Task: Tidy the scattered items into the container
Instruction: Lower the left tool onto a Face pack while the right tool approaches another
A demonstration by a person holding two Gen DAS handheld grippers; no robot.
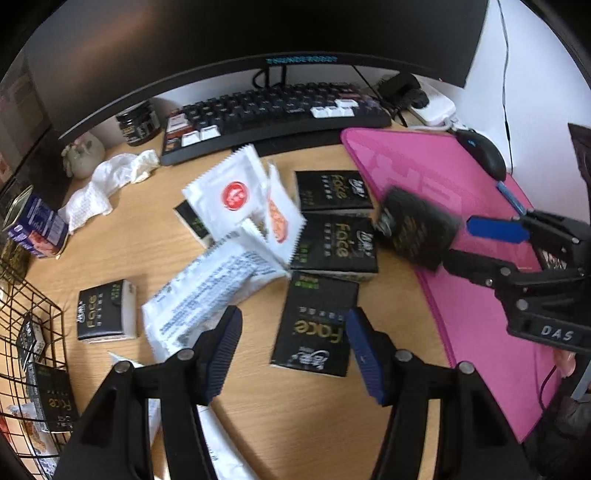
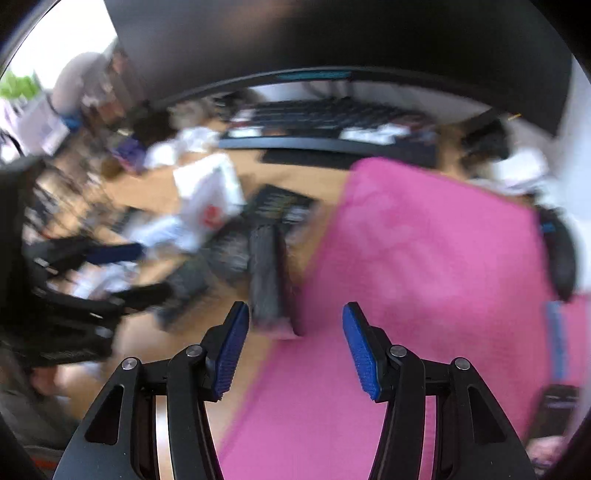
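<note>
- Wooden desk (image 1: 147, 236): black tissue packs (image 1: 334, 240) and white sachets (image 1: 229, 195) scattered at its middle, several overlapping.
- Wire basket (image 1: 26, 332), at the desk's left edge: packs already inside; one more pack (image 1: 105, 314) lies just beside it.
- Surroundings: keyboard (image 1: 273, 110) under a dark monitor (image 1: 258, 29) at the back; pink mat (image 1: 461, 221) to the right with a black mouse (image 1: 484, 155) on its far edge; crumpled white cloth (image 1: 107, 184), a dark jar (image 1: 138, 125) and a tin (image 1: 33, 225) at left.
- Left gripper (image 1: 293, 350): tilted steeply down over the nearest pack (image 1: 314, 325), jaws spread, nothing between the pads.
- Right gripper (image 2: 295, 347): angled down over the mat's left edge, jaws pinching a dark pack (image 1: 417, 229) clear of the surface.
</note>
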